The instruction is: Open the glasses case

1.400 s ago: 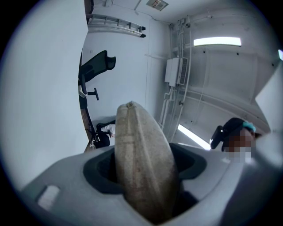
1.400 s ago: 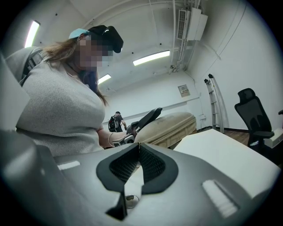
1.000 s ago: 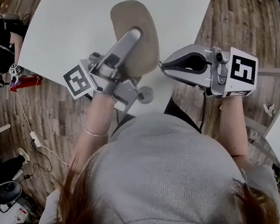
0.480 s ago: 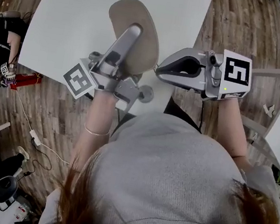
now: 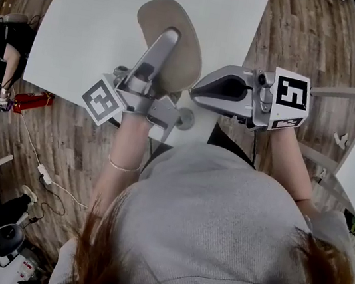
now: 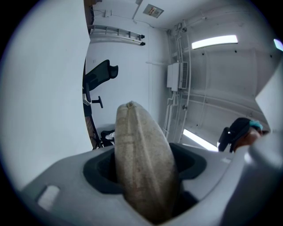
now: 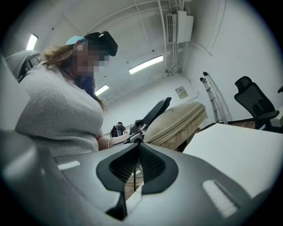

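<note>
left claw (image 5: 166, 43) clamped on glasses case (image 5: 185, 62), its near end hidden, right claw (image 5: 196, 88) closed, empty

The glasses case (image 5: 185, 62) sits between the left gripper's (image 5: 170, 37) fingers (image 5: 155, 55) over the table (image 5: 83, 21), right gripper (image 5: 196, 88) apparently just beside.

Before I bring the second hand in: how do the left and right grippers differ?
The left gripper has its jaws apart, clamped on the glasses case; the right gripper is shut and empty. The left points away from the person; the right points sideways, toward the case. Both are the same grey two-jaw build.
</note>
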`<state>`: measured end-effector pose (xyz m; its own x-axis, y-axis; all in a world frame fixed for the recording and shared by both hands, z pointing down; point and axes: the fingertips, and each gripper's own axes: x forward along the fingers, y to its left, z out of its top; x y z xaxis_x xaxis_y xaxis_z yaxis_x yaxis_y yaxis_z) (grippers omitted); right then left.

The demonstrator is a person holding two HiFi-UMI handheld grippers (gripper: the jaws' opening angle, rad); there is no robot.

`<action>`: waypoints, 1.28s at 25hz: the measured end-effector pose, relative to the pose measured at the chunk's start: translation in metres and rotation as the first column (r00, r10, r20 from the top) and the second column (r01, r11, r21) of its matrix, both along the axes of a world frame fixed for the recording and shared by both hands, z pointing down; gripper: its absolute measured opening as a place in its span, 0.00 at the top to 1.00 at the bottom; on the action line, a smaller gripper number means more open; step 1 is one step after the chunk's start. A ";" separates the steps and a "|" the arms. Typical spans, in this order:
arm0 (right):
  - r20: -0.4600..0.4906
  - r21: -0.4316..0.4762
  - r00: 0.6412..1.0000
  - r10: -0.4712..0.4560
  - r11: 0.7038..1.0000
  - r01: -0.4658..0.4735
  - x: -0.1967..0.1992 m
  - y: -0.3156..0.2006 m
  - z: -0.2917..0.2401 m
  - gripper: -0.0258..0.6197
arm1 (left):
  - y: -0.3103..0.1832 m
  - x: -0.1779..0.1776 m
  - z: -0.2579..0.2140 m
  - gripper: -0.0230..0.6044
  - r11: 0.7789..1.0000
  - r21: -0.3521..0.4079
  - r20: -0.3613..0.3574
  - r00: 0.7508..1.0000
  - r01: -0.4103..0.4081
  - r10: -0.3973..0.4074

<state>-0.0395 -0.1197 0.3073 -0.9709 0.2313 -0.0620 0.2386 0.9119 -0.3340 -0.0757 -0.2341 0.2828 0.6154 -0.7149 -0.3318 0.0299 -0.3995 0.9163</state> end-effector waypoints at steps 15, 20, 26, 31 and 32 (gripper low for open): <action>0.059 -0.104 0.998 -0.003 0.994 0.009 -0.003 0.004 -0.001 0.95 | -0.002 0.006 -0.001 0.44 0.999 0.002 0.005 0.999 0.039 -0.039; 0.064 -0.144 0.998 0.007 0.990 0.002 -0.007 0.005 0.001 0.95 | -0.001 0.006 0.000 0.44 0.999 0.002 0.036 0.998 0.046 -0.046; 0.023 -0.132 1.000 0.016 0.991 -0.013 -0.007 0.006 0.014 0.94 | 0.000 0.005 0.013 0.44 0.999 0.001 0.029 0.999 0.046 -0.046; 0.025 -0.156 0.999 0.048 0.987 -0.044 0.008 0.009 0.025 0.78 | 0.005 -0.006 0.032 0.44 0.997 -0.009 -0.004 0.997 0.076 -0.076; 0.027 -0.187 0.997 0.077 0.980 -0.071 0.013 0.004 0.026 0.74 | 0.007 -0.007 0.033 0.44 0.997 -0.006 -0.005 0.997 0.076 -0.076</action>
